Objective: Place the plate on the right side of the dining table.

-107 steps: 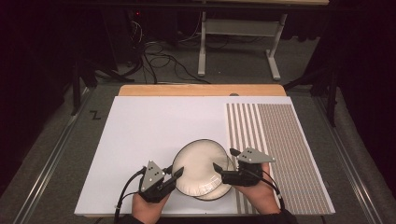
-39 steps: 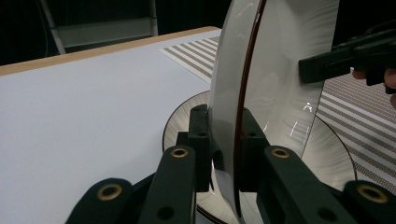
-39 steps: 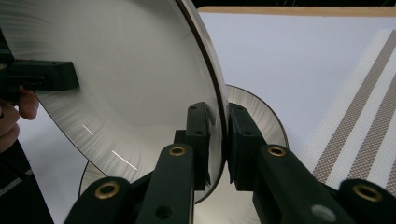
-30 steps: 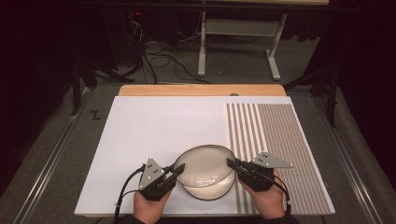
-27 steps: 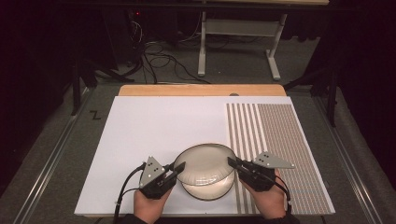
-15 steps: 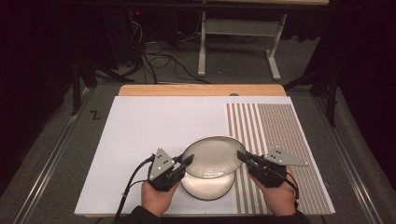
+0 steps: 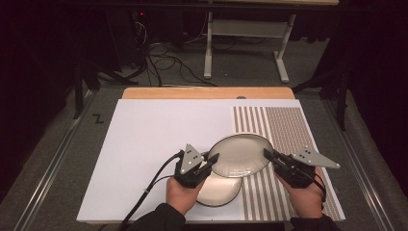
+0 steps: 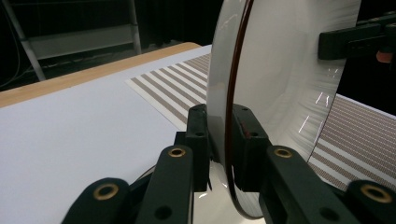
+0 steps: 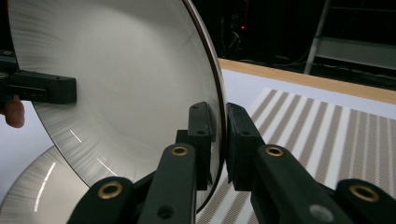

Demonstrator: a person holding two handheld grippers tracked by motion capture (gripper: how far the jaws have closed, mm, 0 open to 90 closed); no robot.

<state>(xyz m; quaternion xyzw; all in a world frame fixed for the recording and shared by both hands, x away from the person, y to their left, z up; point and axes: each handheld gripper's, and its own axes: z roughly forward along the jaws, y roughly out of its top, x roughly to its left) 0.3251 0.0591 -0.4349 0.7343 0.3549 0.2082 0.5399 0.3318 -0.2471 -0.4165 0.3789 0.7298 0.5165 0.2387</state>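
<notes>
At left, left gripper (image 7: 211,160) pinching the near-left rim of a shallow white bowl with a dark rim (image 7: 239,155), jaws pressed onto the wall. Held aloft above the white tabletop (image 7: 144,144), clear of a second white bowl (image 7: 219,189) resting beneath. At right, right gripper (image 7: 269,156) clamped on the opposite rim. Seemingly unstacking: top bowl raised, not yet set down, lower bowl untouched.

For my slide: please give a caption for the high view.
Both grippers lift the upper bowl off the lower bowl.
</notes>
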